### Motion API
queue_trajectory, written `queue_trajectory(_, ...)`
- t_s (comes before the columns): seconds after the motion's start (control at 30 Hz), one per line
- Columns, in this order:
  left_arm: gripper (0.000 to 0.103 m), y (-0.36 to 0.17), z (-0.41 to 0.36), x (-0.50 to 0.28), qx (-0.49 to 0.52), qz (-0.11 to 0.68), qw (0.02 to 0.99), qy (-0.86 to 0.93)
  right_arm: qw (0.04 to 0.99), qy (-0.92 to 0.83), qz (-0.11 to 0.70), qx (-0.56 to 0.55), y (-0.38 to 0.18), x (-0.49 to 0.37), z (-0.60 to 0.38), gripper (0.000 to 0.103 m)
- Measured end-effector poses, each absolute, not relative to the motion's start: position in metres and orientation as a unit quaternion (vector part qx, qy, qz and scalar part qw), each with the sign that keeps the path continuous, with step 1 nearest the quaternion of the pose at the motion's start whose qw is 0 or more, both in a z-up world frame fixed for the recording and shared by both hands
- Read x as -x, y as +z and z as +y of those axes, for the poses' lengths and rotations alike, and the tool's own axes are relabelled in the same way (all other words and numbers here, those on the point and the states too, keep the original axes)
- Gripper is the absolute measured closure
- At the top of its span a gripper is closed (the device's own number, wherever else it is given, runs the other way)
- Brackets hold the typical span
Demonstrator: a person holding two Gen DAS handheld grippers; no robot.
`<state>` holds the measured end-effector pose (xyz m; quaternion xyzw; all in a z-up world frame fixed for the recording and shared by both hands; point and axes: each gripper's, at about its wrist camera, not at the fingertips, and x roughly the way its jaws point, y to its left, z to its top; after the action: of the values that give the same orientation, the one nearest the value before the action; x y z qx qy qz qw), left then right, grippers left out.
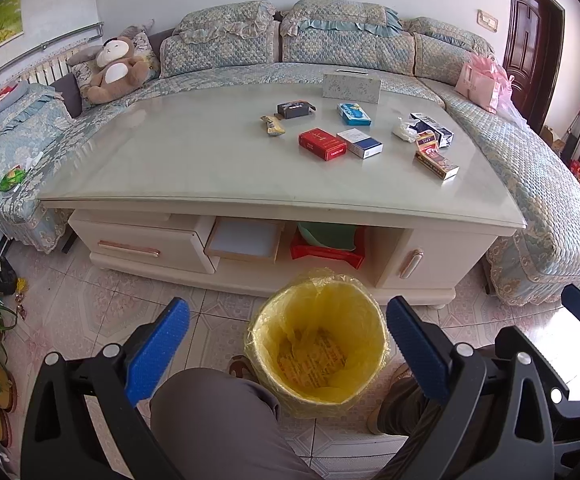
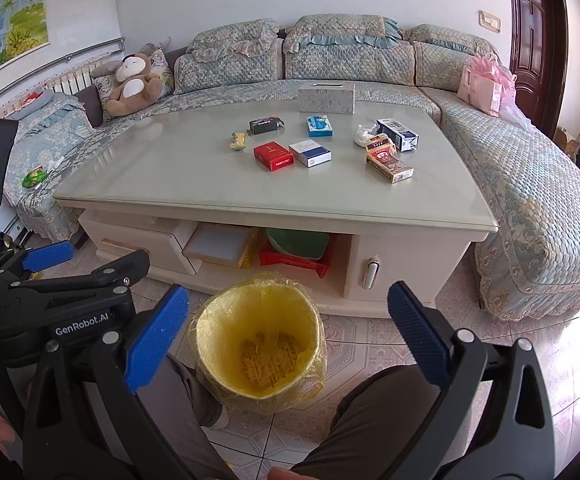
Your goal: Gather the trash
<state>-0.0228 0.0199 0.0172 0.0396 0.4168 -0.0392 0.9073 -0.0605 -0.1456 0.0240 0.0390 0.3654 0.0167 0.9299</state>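
Both tools spread wide, empty: left tool [image 1: 288, 340], right tool [image 2: 288, 338]. Packs [image 2: 273, 155] lie ahead on table [image 2: 170, 176], beyond bin [image 2: 260, 340]; right nearer.

Left tongs [image 1: 288, 348], right tongs [image 2: 288, 336]: black frames, silver screws, ribbed blue pads [image 2: 158, 336]; white "GenRobot.AI" lettering. Grey trousers [image 1: 218, 424], brown shoe [image 1: 389, 400].

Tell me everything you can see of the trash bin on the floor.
The trash bin is round, upright and open-topped, lined with a crinkled translucent yellow plastic bag folded over its rim. It stands on the tiled floor in front of the coffee table, between the person's legs. Printed paper seems to show through the bag at the bottom. Neither tool touches it.
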Motion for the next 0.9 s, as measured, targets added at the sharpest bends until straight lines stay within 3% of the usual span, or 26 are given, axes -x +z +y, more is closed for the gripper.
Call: queue_trajectory(0.9, 0.006, 0.013, 0.0171, 0.0198, -0.038, 0.419, 0.907, -0.038, 0.927, 0.015, 0.372, -0.051, 0.0182, 0.0654, -0.1456, 0.006)
